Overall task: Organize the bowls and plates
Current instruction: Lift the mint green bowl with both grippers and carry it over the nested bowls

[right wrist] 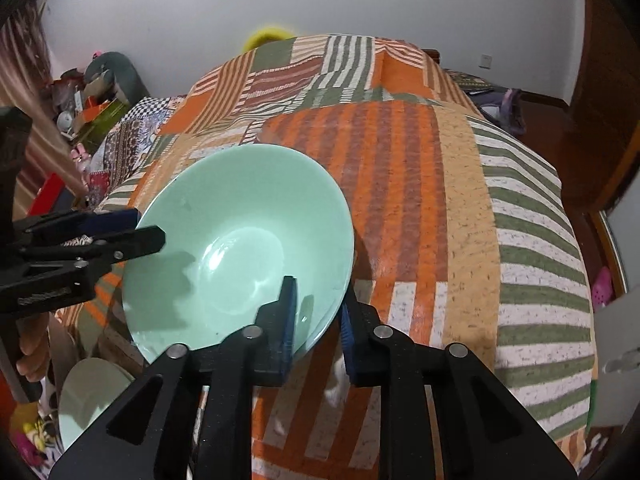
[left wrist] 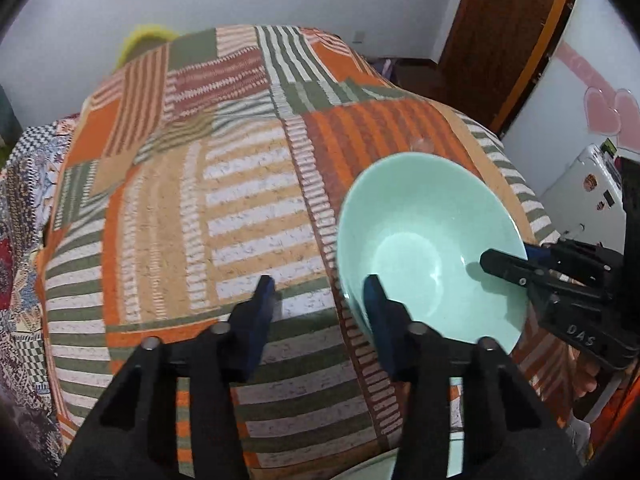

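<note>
Bed [right wrist: 440, 208]: covered with an orange, green and white striped patchwork quilt.
Bowl [right wrist: 240, 248]: mint green, tilted above the quilt, held at its near rim.
Right claw [right wrist: 320, 320]: pinching the bowl's rim.
Left claw [left wrist: 320, 300]: spread, beside the bowl.

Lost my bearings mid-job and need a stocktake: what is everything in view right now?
bowl: one, mint green, over the near end of the bed
plate: one, pale green, low beside the bed, lower left in the right wrist view
bed cover: one, orange, green and white stripes, spread across the bed
yellow thing: one, yellow, far end of the bed, too blurred to name
door: one, brown wood, far right
left gripper: one, black with blue fingers, open at the bowl's rim
right gripper: one, black with blue fingers, closed on the bowl's rim
</note>
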A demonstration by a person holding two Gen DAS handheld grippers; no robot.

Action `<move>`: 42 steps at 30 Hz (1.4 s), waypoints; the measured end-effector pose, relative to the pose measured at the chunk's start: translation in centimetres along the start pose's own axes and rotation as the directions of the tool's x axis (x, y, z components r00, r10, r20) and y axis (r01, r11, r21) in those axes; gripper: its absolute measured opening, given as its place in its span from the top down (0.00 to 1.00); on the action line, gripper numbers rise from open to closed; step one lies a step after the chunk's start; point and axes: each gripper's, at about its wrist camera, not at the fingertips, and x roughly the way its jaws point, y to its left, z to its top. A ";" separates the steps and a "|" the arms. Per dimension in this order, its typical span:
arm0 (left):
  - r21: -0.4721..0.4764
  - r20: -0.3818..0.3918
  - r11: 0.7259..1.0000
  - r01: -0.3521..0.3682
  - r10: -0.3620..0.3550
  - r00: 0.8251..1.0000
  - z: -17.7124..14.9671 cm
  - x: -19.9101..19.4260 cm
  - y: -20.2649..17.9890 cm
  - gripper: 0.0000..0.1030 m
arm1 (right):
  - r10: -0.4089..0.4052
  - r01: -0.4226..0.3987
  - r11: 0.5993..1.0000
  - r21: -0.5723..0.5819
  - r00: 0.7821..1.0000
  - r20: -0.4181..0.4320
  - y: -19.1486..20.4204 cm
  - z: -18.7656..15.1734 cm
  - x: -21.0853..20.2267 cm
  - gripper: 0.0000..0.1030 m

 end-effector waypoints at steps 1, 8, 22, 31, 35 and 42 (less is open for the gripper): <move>0.008 -0.001 1.000 0.006 -0.006 1.000 -0.1 0.1 -0.2 0.67 | 0.010 -0.010 1.000 0.016 1.000 0.005 -0.3 0.1 -0.1 0.81; 0.060 0.008 0.998 0.013 -0.013 1.000 0.0 0.9 -1.6 0.88 | 0.030 -0.029 0.998 0.048 1.000 -0.011 -0.2 0.2 1.0 0.83; 0.015 0.062 1.000 0.007 -0.008 0.998 -1.7 -3.5 -0.8 0.90 | 0.017 -0.018 1.000 0.016 0.999 0.036 3.0 -0.1 -2.3 0.84; -0.010 0.159 1.000 -0.007 0.008 0.987 -4.2 -9.5 0.1 0.90 | 0.020 -0.016 0.999 -0.041 0.996 0.092 6.9 -0.2 -5.4 0.84; -0.024 0.191 1.000 -0.014 0.018 0.981 -5.7 -11.9 0.9 0.90 | 0.031 -0.025 0.998 -0.060 0.994 0.108 8.4 -0.4 -6.2 0.84; -0.084 0.229 0.996 -0.020 0.039 0.973 -9.0 -15.7 3.2 0.90 | 0.060 -0.046 0.993 -0.107 0.989 0.132 11.5 -1.2 -7.0 0.84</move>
